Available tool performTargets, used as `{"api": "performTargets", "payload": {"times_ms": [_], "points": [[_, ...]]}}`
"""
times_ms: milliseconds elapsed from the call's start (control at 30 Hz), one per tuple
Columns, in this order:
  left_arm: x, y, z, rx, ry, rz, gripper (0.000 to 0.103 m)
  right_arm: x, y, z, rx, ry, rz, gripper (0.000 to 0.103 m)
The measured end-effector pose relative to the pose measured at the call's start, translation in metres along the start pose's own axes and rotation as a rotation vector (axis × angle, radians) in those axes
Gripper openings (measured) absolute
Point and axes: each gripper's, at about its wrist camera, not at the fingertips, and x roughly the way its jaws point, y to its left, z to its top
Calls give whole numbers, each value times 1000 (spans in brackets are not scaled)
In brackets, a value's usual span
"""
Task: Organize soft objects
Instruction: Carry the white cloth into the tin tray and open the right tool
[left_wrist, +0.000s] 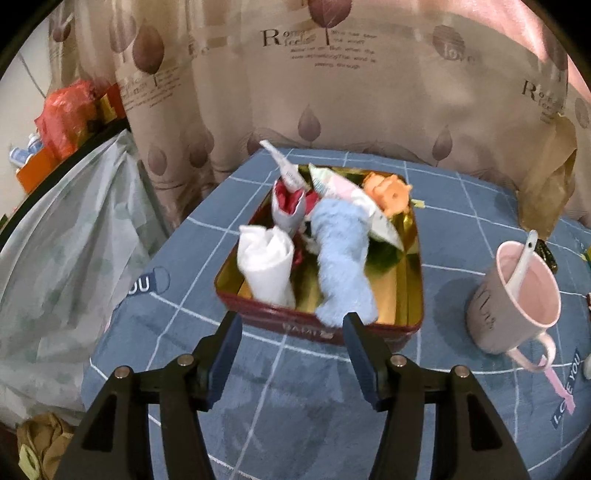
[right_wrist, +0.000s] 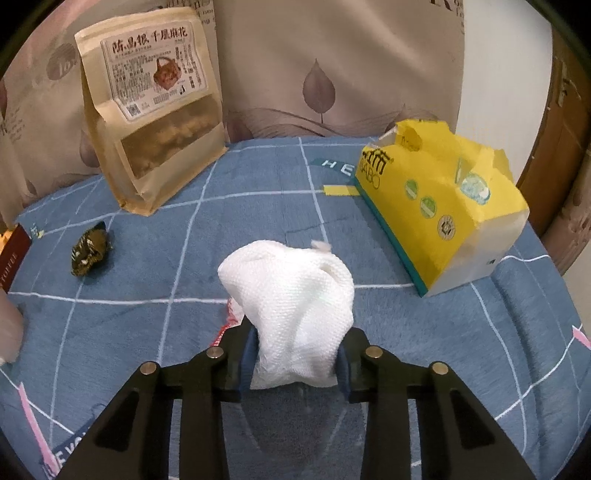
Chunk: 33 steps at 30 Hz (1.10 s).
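Note:
A dark red tin box (left_wrist: 410, 334) with a gold inside sits on the blue checked cloth. In it stand a fluffy light blue towel (left_wrist: 341, 262), a rolled white cloth (left_wrist: 266, 264), a grey and red pouch (left_wrist: 288, 208), a patterned packet (left_wrist: 352, 197) and an orange toy (left_wrist: 388, 192). My left gripper (left_wrist: 291, 332) is open just in front of the box's near wall, with nothing between its fingers. In the right wrist view, my right gripper (right_wrist: 295, 354) is shut on a crumpled white tissue (right_wrist: 295, 295) above the cloth.
A pink mug (left_wrist: 517, 299) with a white spoon stands right of the box. A brown snack bag (right_wrist: 155, 110) leans at the back left, a yellow tissue pack (right_wrist: 443, 206) lies at the right, and a dark wrapped candy (right_wrist: 90, 251) lies at the left. A curtain hangs behind.

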Motion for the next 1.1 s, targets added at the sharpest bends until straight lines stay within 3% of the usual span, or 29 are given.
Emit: {"api": "performTargets", "payload": {"times_ms": [267, 567, 867, 1100], "points": [[2, 12, -3, -50, -7, -11, 59, -35, 39, 23, -65, -54, 37, 32], [0, 20, -2, -89, -10, -2, 59, -95, 151, 53, -239, -123, 231, 32], [1, 32, -2, -129, -4, 18, 59, -130, 264, 45, -415, -133, 396, 32], [-1, 40, -3, -159, -17, 30, 59, -137, 330, 27, -513, -117, 464, 32]]}}
